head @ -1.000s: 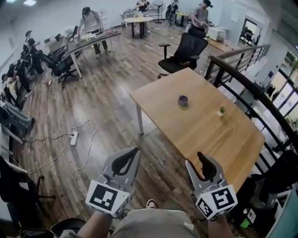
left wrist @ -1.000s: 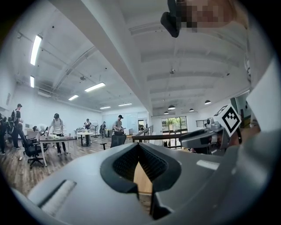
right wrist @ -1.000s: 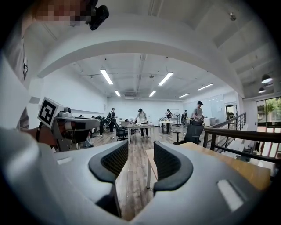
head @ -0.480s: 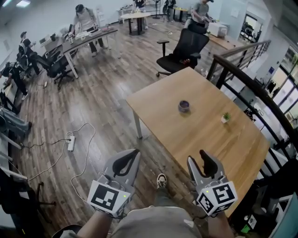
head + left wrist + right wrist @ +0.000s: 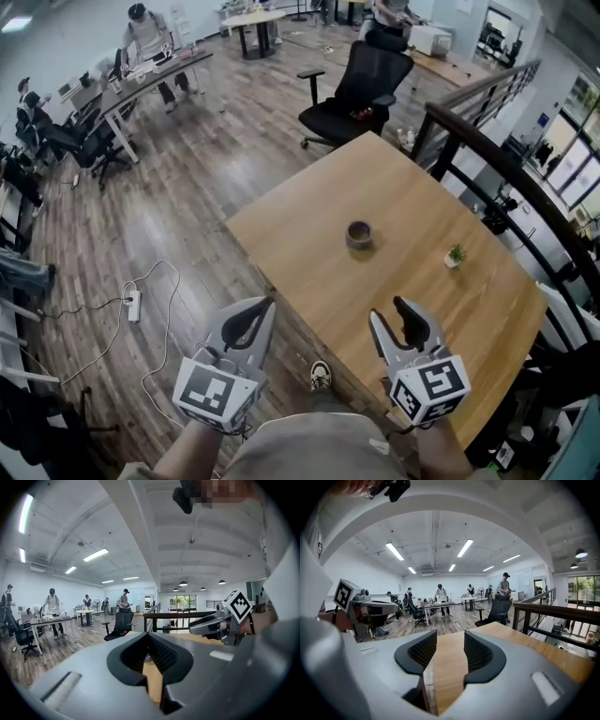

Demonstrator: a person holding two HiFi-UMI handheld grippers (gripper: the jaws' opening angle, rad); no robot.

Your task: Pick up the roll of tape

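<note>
The roll of tape (image 5: pixel 359 234) is a small dark grey ring lying flat near the middle of the wooden table (image 5: pixel 309 225). Both grippers are held low in the head view, well short of the roll and apart from it. My left gripper (image 5: pixel 262 302) hangs over the floor beside the table's near corner, its jaw tips touching and nothing between them (image 5: pixel 147 633). Over the table's near edge, my right gripper (image 5: pixel 387 311) has a clear gap between its ribbed pads, through which bare wood shows (image 5: pixel 450 637).
A tiny potted plant (image 5: pixel 455 255) stands on the table right of the roll. A black office chair (image 5: pixel 361 80) sits at the far corner. A dark railing (image 5: pixel 506 178) runs along the right side. A power strip with cables (image 5: pixel 133 305) lies on the floor at left.
The person has stepped toward the table, so the table and roll sit lower and closer in the head view. Both grippers keep the same pose and jaw state.
</note>
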